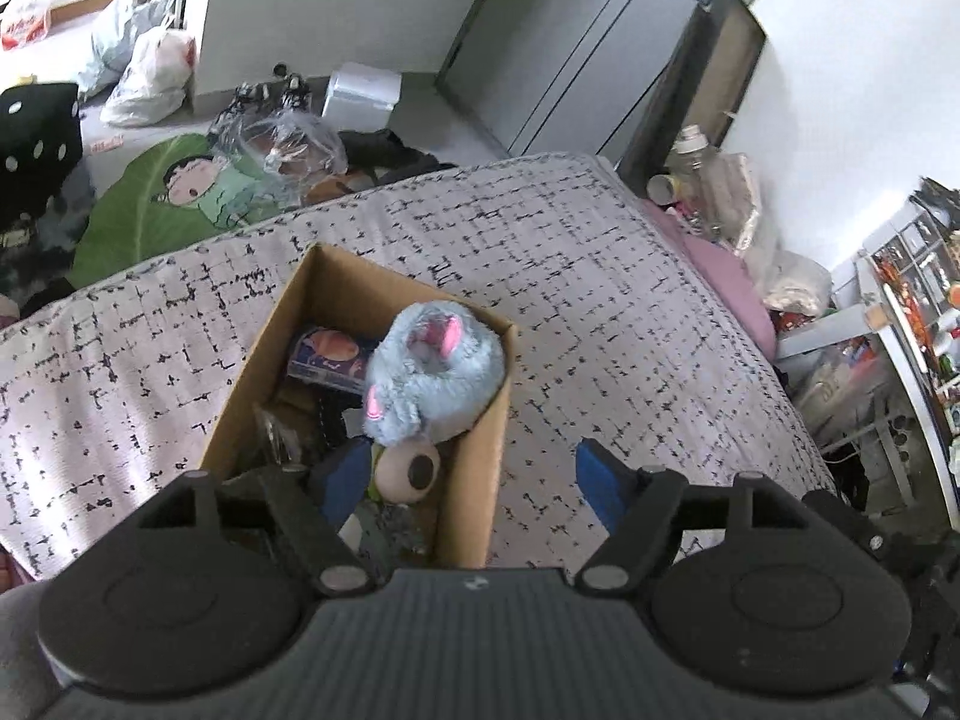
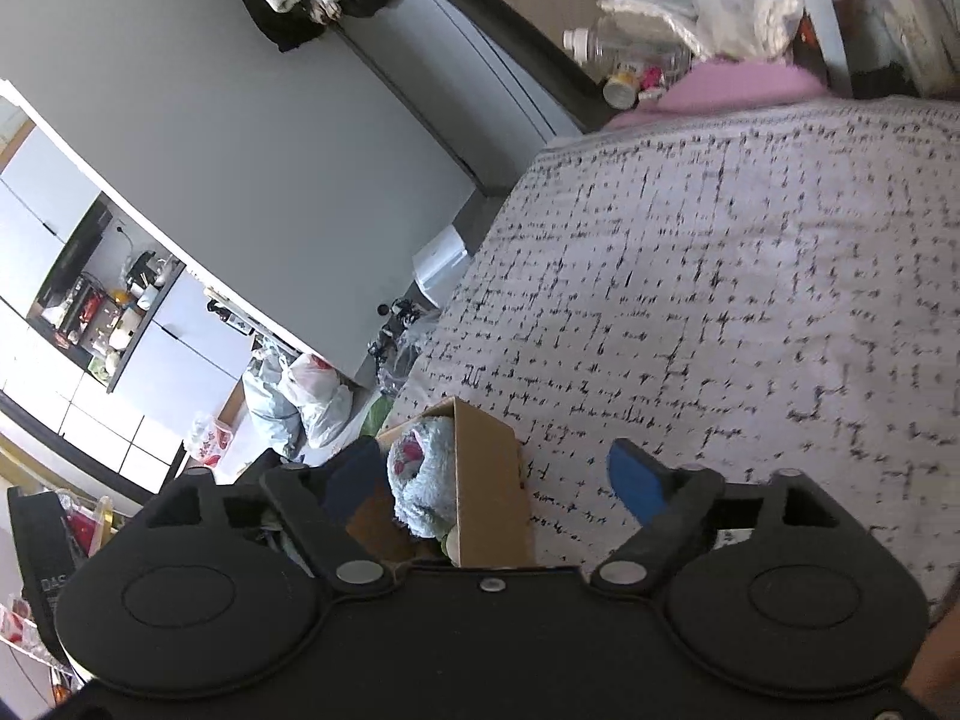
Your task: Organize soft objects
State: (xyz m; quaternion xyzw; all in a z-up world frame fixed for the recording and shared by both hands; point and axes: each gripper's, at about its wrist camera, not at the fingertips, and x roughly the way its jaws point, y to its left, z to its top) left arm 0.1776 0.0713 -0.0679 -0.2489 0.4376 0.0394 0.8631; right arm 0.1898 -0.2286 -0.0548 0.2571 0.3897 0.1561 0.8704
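Lighting: bright, even daylight; soft shadows. Glare: white cupboards (image 2: pixel 36 222) blown out. Blur: motion smear on bedspread (image 2: pixel 780 300), right wrist view. Distortion: strong fisheye bending, dark corners. Left wrist view sharper.

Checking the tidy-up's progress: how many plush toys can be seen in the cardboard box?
2: a blue plush on top at the box's far end, and a beige one just below it, nearer the camera. More may lie buried.
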